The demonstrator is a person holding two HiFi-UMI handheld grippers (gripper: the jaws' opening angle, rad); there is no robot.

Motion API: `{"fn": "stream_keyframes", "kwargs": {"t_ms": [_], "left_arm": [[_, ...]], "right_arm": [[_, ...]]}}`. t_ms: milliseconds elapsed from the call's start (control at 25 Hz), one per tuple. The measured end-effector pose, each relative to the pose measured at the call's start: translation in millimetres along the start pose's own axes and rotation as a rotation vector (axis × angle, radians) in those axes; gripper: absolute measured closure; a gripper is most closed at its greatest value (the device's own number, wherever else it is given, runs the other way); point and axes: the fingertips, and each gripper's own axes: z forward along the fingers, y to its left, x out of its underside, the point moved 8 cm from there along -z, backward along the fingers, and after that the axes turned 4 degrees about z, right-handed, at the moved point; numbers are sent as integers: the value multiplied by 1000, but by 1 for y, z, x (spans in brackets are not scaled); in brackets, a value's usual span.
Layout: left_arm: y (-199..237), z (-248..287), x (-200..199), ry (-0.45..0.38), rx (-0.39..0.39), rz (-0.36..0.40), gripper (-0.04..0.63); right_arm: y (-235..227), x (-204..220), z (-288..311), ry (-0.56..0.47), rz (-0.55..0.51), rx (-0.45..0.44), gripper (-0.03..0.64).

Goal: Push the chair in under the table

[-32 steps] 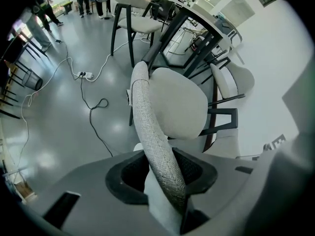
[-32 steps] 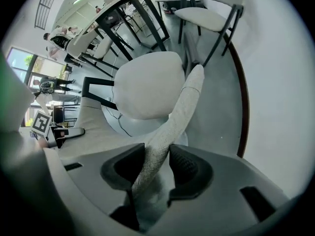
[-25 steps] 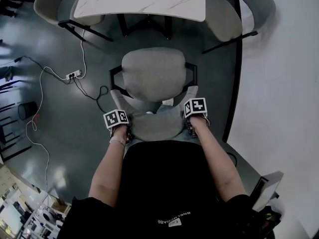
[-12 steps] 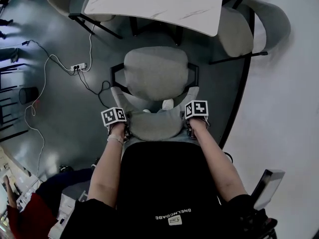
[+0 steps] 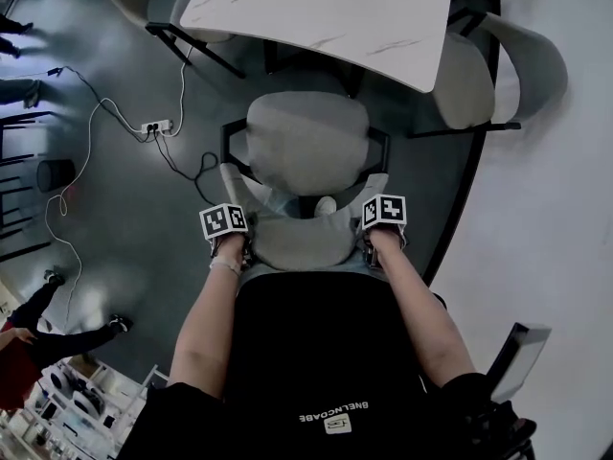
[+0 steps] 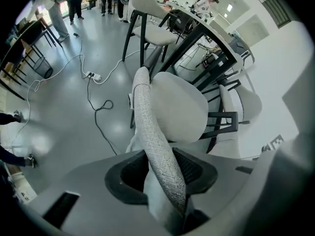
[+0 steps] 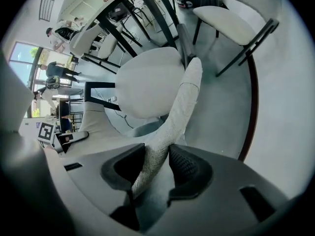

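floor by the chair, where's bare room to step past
Bare: the pale floor right of the chair; the grey floor left of it, this side of the cable. Crowded: round the table, with two side chairs.

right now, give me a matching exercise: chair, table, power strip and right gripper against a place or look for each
1 chair
2 table
3 power strip
4 right gripper

a on the floor, left of the chair
b shut on the right edge of the chair's back
c pale padded seat, black frame
d white marbled top, beyond the chair

Pairs: 1-c, 2-d, 3-a, 4-b
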Motion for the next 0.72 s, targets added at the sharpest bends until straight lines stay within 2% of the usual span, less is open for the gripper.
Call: {"fn": "stream_keyframes", "kwargs": {"t_ms": [320, 720], "left_arm": [[7, -8, -62, 22, -14, 59, 440], [12, -16, -130, 57, -35, 166, 440]], "right_arm": [[33, -33, -1, -24, 5, 5, 453], [66, -66, -1, -64, 74, -11, 453]]}}
